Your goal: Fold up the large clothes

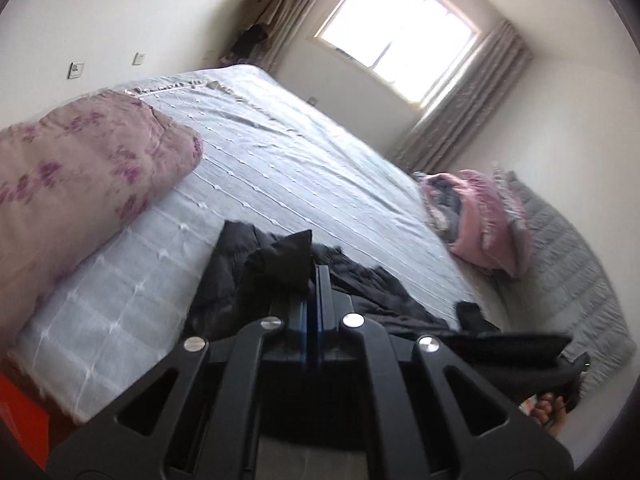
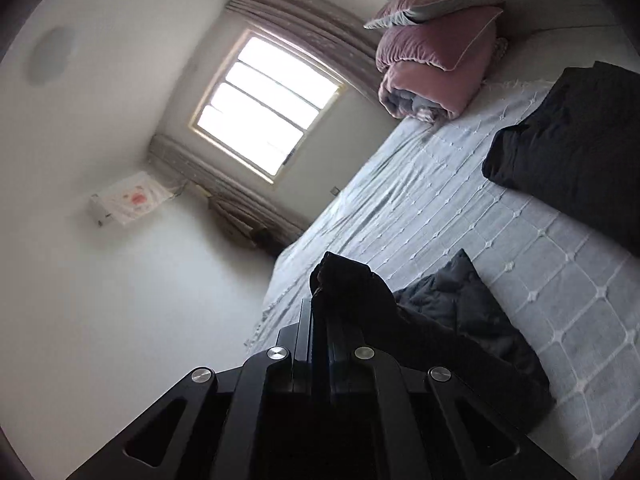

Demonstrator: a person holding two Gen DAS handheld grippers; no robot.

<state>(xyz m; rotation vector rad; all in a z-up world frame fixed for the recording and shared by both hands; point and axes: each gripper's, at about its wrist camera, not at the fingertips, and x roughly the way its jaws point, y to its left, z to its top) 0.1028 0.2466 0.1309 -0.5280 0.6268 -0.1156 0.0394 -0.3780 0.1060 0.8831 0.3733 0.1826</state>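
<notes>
A dark grey-black garment [image 1: 240, 280] hangs lifted over the near edge of the light blue bedspread [image 1: 280, 168]. My left gripper [image 1: 315, 276] is shut on a corner of it, and a pointed flap of cloth sticks up beside the fingers. In the right wrist view my right gripper [image 2: 320, 308] is shut on another bunched part of the same dark garment [image 2: 448, 312], which trails down to the right onto the bedspread [image 2: 520, 260]. The other gripper and a hand [image 1: 548, 408] show at the lower right of the left wrist view.
A pink floral duvet [image 1: 72, 184] lies folded at the bed's left. Pink pillows [image 1: 484, 220] and a grey quilted headboard [image 1: 568, 272] stand at the right. A folded black cloth [image 2: 572, 152] rests on the bed. A bright window [image 1: 396, 28] with curtains is behind.
</notes>
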